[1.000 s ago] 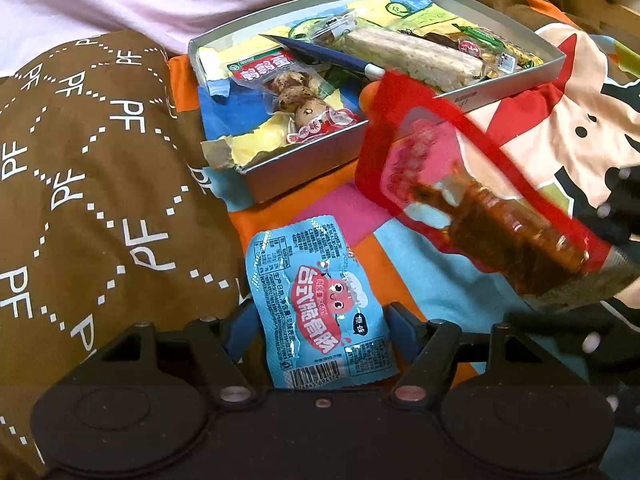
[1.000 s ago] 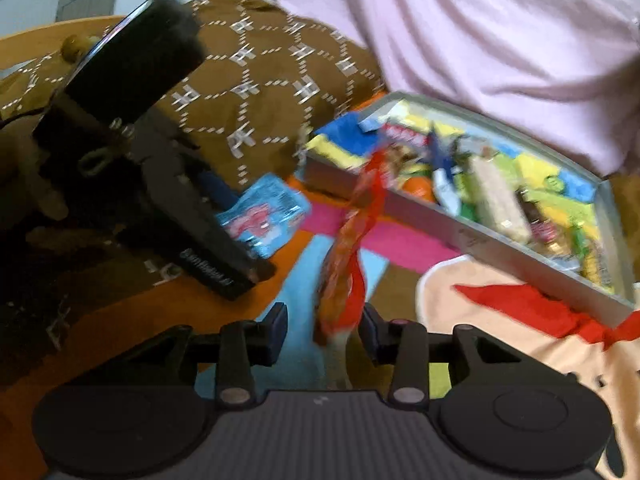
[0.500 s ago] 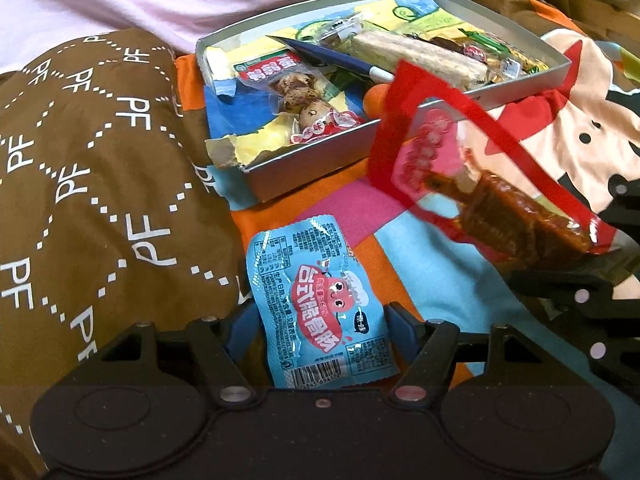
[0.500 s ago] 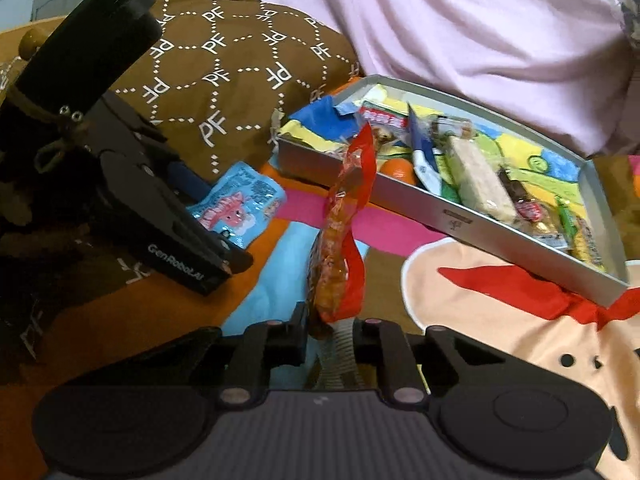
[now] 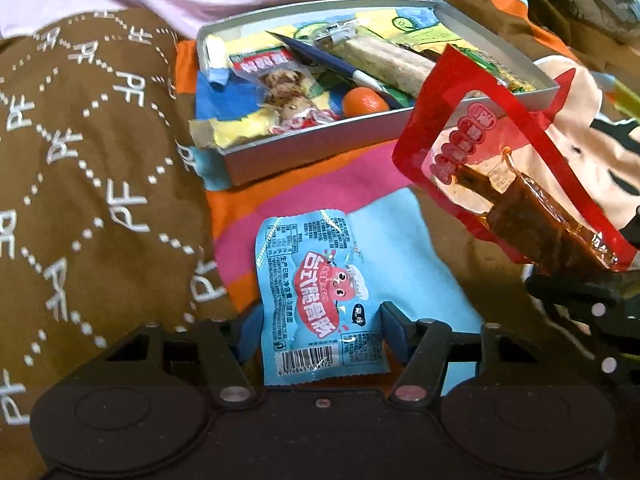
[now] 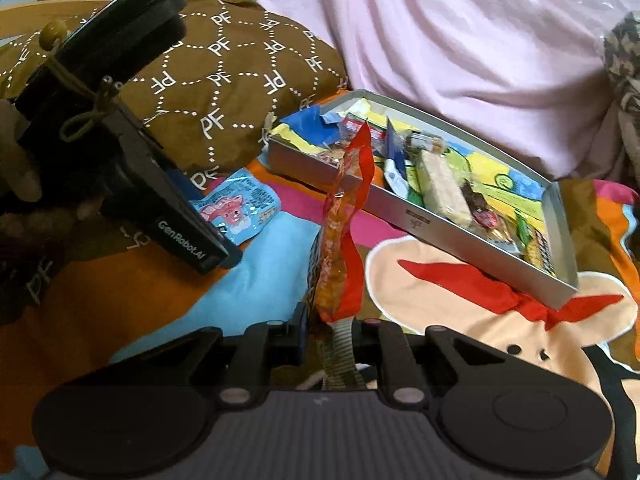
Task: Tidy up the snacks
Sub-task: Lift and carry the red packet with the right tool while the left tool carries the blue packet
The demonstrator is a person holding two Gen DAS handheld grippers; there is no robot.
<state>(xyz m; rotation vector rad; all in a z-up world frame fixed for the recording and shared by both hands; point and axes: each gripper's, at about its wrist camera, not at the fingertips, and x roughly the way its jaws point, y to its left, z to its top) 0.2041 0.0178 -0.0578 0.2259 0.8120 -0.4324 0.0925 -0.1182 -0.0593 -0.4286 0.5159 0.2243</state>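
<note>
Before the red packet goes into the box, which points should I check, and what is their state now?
1. Right gripper shut on red packet: ok.
2. Packet clear of the bedding, hanging free: ok.
3. Free room in the grey box for it: cannot tell; many snacks already lie inside.
4. Left gripper out of the path to the box: ok.
5. Blue packet gripped by the left gripper: not ok; it lies between the pads, which have been closing, but contact is not visible.

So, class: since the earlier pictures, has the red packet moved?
Yes. In the left wrist view the red packet has shifted right along the tray's near wall.
</note>
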